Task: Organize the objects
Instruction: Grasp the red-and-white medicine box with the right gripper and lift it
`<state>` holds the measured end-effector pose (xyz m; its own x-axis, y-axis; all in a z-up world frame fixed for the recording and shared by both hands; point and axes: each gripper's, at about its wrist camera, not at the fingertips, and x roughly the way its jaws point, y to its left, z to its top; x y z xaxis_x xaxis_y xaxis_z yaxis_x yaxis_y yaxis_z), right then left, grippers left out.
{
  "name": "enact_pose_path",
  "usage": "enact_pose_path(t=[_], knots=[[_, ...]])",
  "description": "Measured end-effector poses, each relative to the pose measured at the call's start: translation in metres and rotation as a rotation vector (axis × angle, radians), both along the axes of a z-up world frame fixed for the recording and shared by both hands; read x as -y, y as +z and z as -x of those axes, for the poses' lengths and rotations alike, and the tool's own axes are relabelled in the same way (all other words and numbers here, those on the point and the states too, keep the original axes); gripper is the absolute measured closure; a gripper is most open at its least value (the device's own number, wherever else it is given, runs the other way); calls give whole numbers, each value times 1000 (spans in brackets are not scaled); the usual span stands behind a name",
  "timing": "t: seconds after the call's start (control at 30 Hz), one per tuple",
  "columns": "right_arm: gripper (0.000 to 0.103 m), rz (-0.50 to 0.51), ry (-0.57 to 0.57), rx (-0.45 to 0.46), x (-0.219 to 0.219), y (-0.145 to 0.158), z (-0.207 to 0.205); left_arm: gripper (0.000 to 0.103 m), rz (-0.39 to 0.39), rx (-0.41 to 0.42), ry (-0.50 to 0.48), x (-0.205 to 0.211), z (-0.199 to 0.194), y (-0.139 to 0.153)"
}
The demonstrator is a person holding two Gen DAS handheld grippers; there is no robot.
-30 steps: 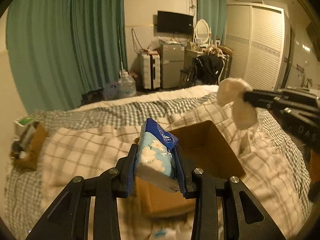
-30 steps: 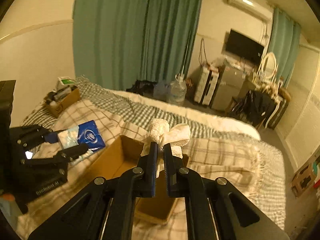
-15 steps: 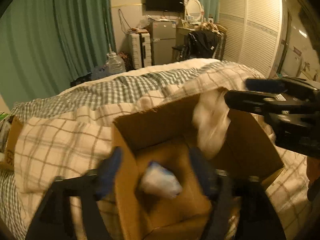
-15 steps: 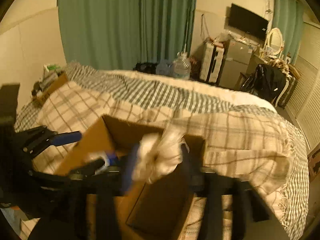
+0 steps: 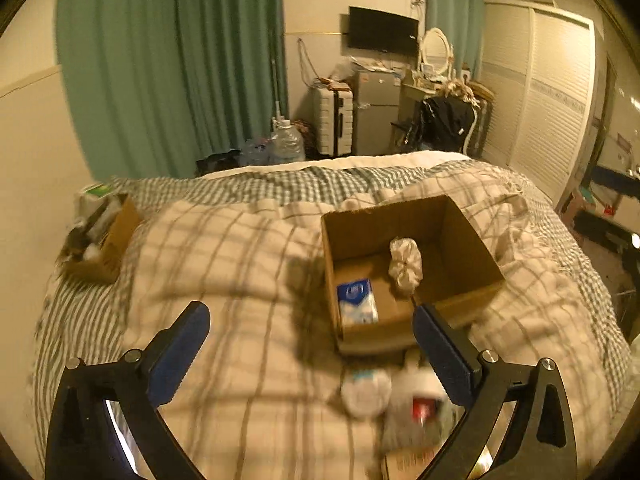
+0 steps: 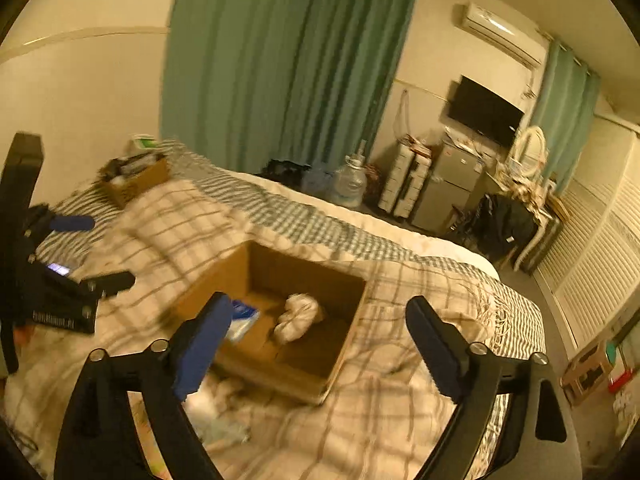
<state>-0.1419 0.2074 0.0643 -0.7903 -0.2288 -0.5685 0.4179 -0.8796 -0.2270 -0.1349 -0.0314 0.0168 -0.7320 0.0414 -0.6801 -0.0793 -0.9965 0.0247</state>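
An open cardboard box sits on the plaid blanket. Inside it lie a blue tissue pack and a white cloth bundle. My left gripper is open and empty, above the blanket to the near left of the box; it also shows at the left of the right wrist view. My right gripper is open and empty, raised over the box's near side.
Several small items, a white round one and a blurred one with a red label, lie on the blanket in front of the box. A second cardboard box full of things stands at the bed's far left. Beyond the bed are curtains, water bottles and furniture.
Both grippers opened and dropped their loads into the box: the tissue pack from the left, the white cloth from the right. Both then pulled up and back from the box.
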Motion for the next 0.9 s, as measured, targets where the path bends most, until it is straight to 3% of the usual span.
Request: enact_pose_path(t=[0.17, 0.3, 0.4, 0.5, 0.57, 0.63, 0.8, 0.9], knots=[[8, -3, 74, 80, 9, -21, -62, 0, -106, 9, -2, 17, -53, -14], [7, -11, 125, 171, 24, -66, -88, 0, -137, 38, 114, 27, -77, -51], [7, -34, 142, 259, 34, -108, -94, 0, -87, 55, 203, 28, -82, -86], [7, -71, 115, 331, 38, -142, -90, 0, -43, 128, 152, 15, -80, -114], [7, -120, 73, 346, 37, -158, -85, 0, -4, 122, 106, 3, -83, -116], [7, -129, 53, 365, 37, -168, -78, 0, 19, 101, 68, -3, -87, -114], [7, -112, 42, 402, 36, -171, -73, 0, 123, 157, 50, -16, -81, -131], [7, -109, 42, 419, 36, -173, -71, 0, 118, 137, 55, -14, -85, -135]])
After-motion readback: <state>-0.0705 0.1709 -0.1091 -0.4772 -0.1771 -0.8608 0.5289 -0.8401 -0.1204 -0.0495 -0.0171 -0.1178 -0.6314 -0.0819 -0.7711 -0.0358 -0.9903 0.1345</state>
